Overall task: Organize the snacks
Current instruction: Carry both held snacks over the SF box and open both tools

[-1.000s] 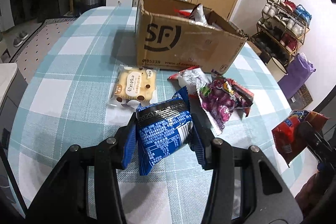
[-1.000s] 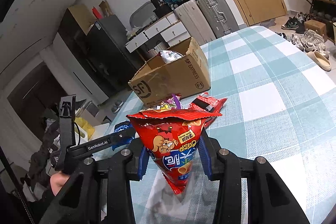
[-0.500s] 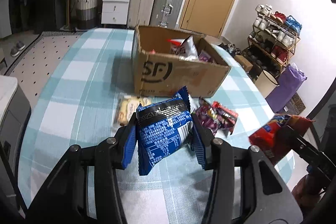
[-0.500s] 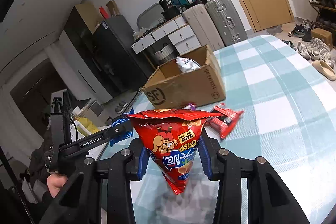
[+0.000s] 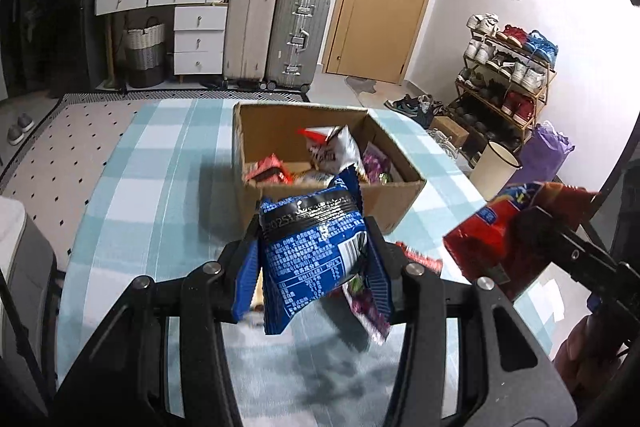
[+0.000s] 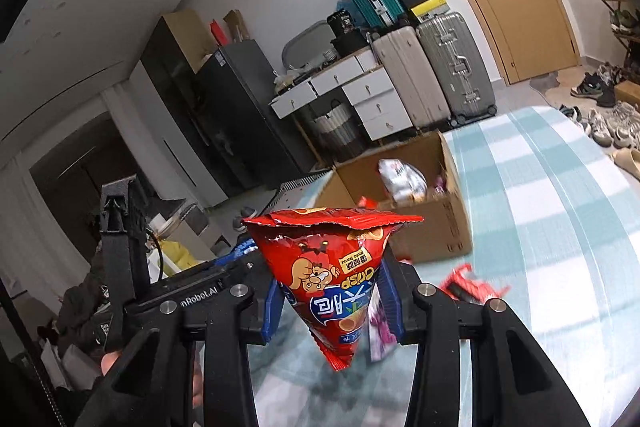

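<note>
Checked worktop [image 5: 132, 187], cardboard box [image 5: 400, 195] at 12 o'clock | our left claw [image 5: 312, 259] pinches blue snack packet [image 5: 312, 247] mid-body | right claw [image 6: 332, 303] clamps red crisp bag [image 6: 332, 267] | both light, crinkly, crushable, we judge.

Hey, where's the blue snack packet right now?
The blue snack packet is clamped in the left gripper, centre of the left wrist view, held above the checked table just in front of the cardboard box.

Blue packet [image 5: 312, 247], red crisp bag [image 6: 332, 275], teal-and-white checked tablecloth [image 5: 160, 187].
</note>
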`<state>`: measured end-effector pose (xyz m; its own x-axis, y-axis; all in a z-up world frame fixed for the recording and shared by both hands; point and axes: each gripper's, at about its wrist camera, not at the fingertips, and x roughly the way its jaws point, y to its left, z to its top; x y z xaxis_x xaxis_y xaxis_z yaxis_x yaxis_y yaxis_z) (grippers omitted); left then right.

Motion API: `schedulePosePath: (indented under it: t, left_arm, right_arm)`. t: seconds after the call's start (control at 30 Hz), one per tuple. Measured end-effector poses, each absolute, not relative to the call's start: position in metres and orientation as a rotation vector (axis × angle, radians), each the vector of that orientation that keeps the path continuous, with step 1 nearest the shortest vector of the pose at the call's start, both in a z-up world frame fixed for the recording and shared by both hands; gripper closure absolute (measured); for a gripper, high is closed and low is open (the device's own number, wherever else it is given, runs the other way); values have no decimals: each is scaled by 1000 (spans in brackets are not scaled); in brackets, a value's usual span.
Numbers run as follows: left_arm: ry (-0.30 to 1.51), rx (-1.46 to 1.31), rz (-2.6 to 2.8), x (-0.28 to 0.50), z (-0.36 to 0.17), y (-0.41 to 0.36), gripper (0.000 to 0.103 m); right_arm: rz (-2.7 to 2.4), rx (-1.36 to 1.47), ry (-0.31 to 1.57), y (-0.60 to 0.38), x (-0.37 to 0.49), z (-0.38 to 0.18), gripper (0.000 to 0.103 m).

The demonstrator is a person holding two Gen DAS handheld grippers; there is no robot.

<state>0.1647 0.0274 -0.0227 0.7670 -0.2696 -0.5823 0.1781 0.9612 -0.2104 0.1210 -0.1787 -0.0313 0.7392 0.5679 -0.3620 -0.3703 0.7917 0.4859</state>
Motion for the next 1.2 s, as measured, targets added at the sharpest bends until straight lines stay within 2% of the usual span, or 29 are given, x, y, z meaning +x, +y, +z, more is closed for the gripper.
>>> schedulePosePath:
  t: [0.63, 0.87, 1.2]
  left_arm:
    - [681, -124, -278, 274, 23, 21, 59]
    - [707, -115, -275, 321, 21, 21, 59]
    - [758, -99, -286, 375, 0, 15, 59]
  right_arm:
    - [519, 370, 486, -181, 217, 26, 62]
    - [493, 331, 500, -179, 261, 35, 62]
    - [437, 273, 555, -173, 318, 16, 62]
